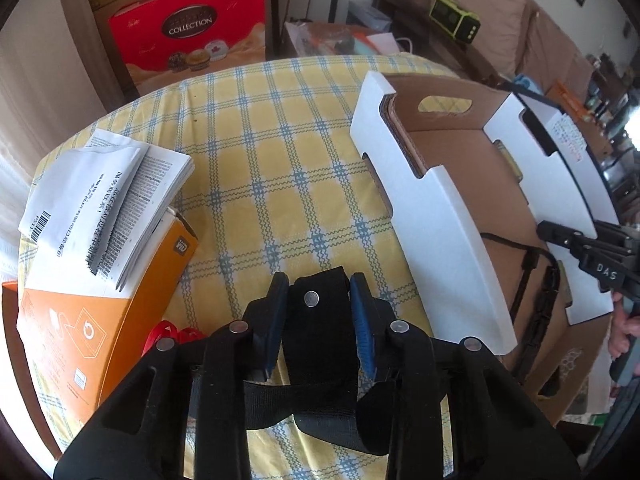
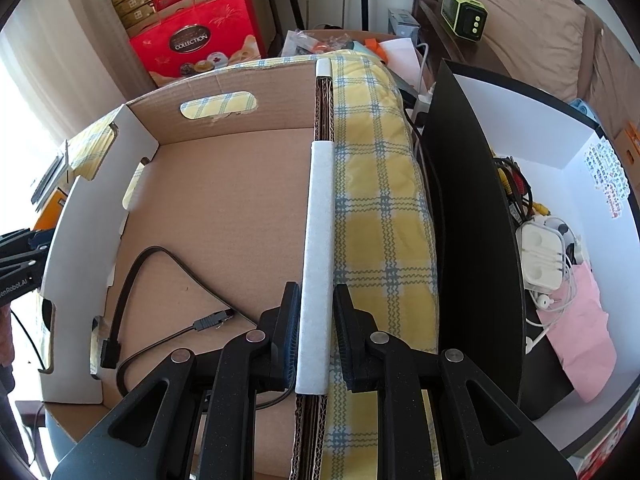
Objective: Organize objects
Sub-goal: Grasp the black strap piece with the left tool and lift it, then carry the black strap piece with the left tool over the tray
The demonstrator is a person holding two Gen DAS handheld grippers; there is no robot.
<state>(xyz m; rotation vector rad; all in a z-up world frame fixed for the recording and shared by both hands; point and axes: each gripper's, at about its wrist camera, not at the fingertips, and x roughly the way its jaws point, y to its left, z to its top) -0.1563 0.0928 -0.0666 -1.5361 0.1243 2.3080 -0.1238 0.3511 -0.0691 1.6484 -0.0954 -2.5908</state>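
Note:
My left gripper [image 1: 319, 292] is shut on a black strap [image 1: 320, 344] with a metal snap, held above the yellow checked tablecloth [image 1: 256, 168]. The cardboard box [image 1: 448, 152] with white rims stands to its right; a black cable [image 2: 132, 280] lies on the box floor. My right gripper [image 2: 316, 316] straddles the box's right wall rim [image 2: 318, 240], with its pads close to or touching the wall. The right gripper also shows at the right edge of the left wrist view [image 1: 592, 256].
An orange box [image 1: 104, 320] with folded paper leaflets [image 1: 108, 200] on top lies at the table's left. A black-walled white box [image 2: 576, 208] holding earphones, cables and a pink pouch stands to the right. A red gift bag [image 1: 192, 36] stands behind the table.

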